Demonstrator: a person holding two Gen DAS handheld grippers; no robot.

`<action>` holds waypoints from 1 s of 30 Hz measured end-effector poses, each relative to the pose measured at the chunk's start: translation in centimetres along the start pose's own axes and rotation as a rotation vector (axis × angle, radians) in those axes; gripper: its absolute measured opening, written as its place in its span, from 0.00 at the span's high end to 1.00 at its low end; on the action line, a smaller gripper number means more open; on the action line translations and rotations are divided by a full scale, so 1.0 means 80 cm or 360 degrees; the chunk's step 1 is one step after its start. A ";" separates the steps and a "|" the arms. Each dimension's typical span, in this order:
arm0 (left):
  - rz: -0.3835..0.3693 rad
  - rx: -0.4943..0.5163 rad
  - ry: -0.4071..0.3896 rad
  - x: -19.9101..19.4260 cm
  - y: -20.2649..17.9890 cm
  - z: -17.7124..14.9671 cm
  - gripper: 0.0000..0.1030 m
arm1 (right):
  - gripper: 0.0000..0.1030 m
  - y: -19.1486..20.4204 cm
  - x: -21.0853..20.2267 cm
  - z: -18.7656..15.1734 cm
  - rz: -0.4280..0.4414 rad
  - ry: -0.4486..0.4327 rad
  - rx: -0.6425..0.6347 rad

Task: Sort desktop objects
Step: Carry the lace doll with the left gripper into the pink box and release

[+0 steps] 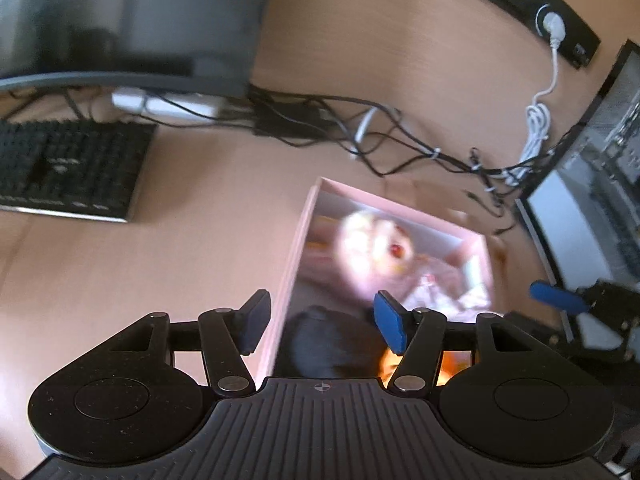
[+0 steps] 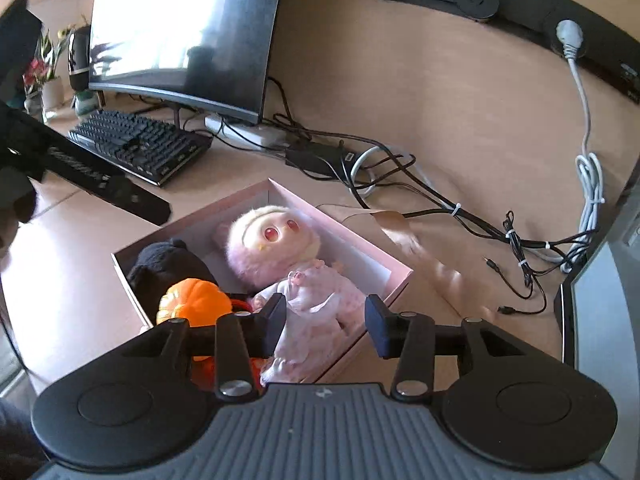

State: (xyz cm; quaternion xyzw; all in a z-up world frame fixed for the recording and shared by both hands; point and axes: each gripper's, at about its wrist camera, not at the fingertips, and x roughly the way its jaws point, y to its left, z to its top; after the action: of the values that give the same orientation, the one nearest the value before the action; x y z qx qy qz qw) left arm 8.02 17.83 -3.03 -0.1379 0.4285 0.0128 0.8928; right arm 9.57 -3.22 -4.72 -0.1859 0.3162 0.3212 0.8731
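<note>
Both my left tongs (image 1: 320, 326) and right tongs (image 2: 326, 326) hang released over the pink cardboard box (image 2: 394, 280), where only my right view shows sharply the pink-haired plush doll (image 2: 276, 248) beside the orange pumpkin toy (image 2: 196, 300) on the tan wooden worktop (image 2: 80, 280).

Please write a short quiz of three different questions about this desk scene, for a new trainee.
1. True or false: the pink box is closed with a lid.
2. Which lies in the box beside the doll? A) orange pumpkin toy B) keyboard C) white plug
3. Does the right gripper hold anything?

Key: 1 false, it is open. 2 A. 3 No, it is open and empty.
</note>
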 end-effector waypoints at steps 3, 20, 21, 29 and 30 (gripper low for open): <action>0.0074 0.0044 -0.0023 -0.004 0.006 -0.003 0.34 | 0.64 0.010 0.018 -0.001 0.0008 0.0045 -0.0066; -0.0165 -0.0220 0.0150 -0.017 0.026 -0.043 0.25 | 0.63 -0.083 0.029 0.021 0.0111 -0.0002 0.0380; -0.0199 -0.0267 0.0168 -0.018 0.030 -0.047 0.25 | 0.63 -0.096 0.038 0.021 0.0107 -0.0001 0.0455; -0.0263 -0.0451 0.0276 0.004 0.038 -0.052 0.27 | 0.61 -0.145 0.113 0.025 0.0165 -0.0040 0.0722; -0.0272 -0.0460 0.0284 0.007 0.039 -0.050 0.27 | 0.60 -0.145 0.117 0.024 0.0201 -0.0034 0.0732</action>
State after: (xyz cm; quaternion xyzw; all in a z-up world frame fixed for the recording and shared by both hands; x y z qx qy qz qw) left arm 4.86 19.73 -6.55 -0.3011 0.4865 -0.0139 0.8200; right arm 23.85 -6.46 -8.18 0.0415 0.3827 0.2967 0.8739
